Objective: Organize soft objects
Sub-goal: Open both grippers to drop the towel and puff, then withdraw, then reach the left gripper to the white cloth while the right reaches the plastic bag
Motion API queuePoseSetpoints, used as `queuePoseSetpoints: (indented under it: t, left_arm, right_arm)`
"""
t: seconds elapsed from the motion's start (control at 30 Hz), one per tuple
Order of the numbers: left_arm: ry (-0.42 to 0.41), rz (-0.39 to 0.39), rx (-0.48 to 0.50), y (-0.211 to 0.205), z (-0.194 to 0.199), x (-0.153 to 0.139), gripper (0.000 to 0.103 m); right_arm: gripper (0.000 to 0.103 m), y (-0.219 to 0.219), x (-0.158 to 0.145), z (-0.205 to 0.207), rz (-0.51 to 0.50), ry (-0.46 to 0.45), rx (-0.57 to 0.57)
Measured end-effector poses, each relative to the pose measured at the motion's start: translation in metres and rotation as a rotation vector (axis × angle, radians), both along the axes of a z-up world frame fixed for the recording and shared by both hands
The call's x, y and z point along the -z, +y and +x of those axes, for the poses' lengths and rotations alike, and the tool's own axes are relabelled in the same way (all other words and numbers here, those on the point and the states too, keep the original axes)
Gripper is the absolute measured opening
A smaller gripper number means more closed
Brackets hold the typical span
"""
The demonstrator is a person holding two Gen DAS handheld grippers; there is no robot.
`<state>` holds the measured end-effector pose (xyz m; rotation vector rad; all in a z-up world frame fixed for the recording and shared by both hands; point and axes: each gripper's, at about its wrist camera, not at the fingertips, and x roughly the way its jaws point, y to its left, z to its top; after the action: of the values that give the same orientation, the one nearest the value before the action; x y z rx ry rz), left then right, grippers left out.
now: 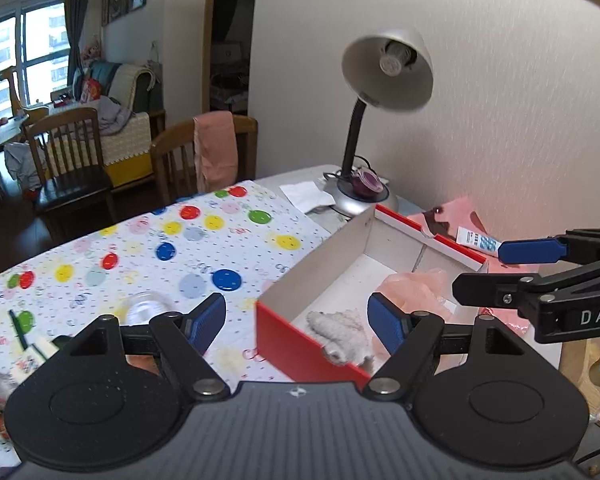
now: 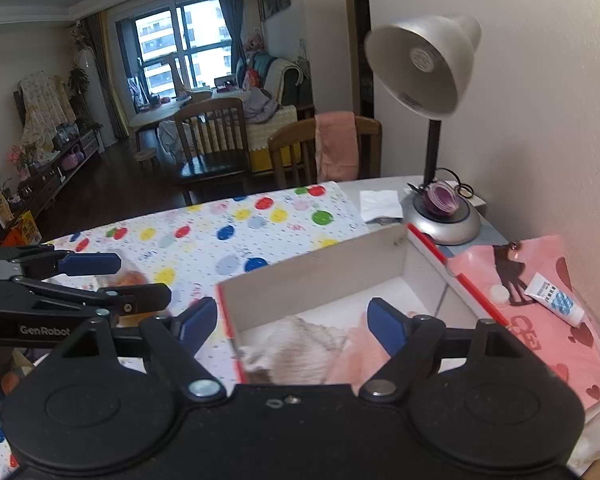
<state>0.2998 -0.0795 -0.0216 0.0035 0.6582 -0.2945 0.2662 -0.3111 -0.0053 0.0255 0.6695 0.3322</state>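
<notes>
A red-and-white cardboard box (image 1: 296, 344) (image 2: 312, 272) stands open on the table. Inside lie a fluffy grey-white soft item (image 1: 340, 328) (image 2: 300, 352) and a pale pink soft item (image 1: 416, 288) (image 2: 352, 356). My left gripper (image 1: 298, 320) is open and empty above the box's near left corner; it also shows at the left of the right wrist view (image 2: 136, 276). My right gripper (image 2: 292, 326) is open and empty over the box's near edge; it enters the left wrist view from the right (image 1: 480, 270).
A desk lamp (image 1: 384, 76) (image 2: 424, 68) stands behind the box by the wall. A pink bag (image 2: 540, 320) with a white-blue tube (image 2: 556, 300) lies to the right. A dotted cloth (image 1: 140, 248) covers the table, with a clear cup (image 1: 148, 308). Chairs stand beyond.
</notes>
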Motion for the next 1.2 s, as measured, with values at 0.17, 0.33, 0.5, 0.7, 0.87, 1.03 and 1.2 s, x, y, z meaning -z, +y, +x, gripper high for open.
queuePoseSetpoints:
  t: [0.17, 0.33, 0.5, 0.7, 0.87, 1.03, 1.2]
  left_arm:
    - [-0.044, -0.009, -0.009, 0.03, -0.031, -0.015, 0.078]
    - [-0.066, -0.026, -0.035, 0.064, -0.063, -0.025, 0.078]
    - [-0.081, -0.045, -0.075, 0.105, -0.092, -0.03, 0.083]
    - [-0.093, -0.026, -0.137, 0.153, -0.124, -0.025, 0.085]
    - [-0.075, -0.05, -0.185, 0.191, -0.142, -0.013, 0.095]
    - [-0.069, -0.06, -0.227, 0.218, -0.159, 0.002, 0.101]
    - [-0.058, -0.025, -0.26, 0.233, -0.17, 0.02, 0.103]
  right_arm:
    - [0.083, 0.028, -0.007, -0.021, 0.024, -0.024, -0.022]
    - [0.087, 0.059, -0.012, -0.043, 0.043, -0.05, -0.055]
    - [0.091, 0.09, -0.013, -0.065, 0.067, -0.066, -0.089]
    - [0.094, 0.124, -0.004, -0.085, 0.094, -0.056, -0.134]
    - [0.101, 0.148, 0.009, -0.102, 0.111, -0.046, -0.173]
    - [0.103, 0.168, 0.022, -0.114, 0.122, -0.029, -0.191]
    - [0.103, 0.184, 0.038, -0.117, 0.121, 0.007, -0.186]
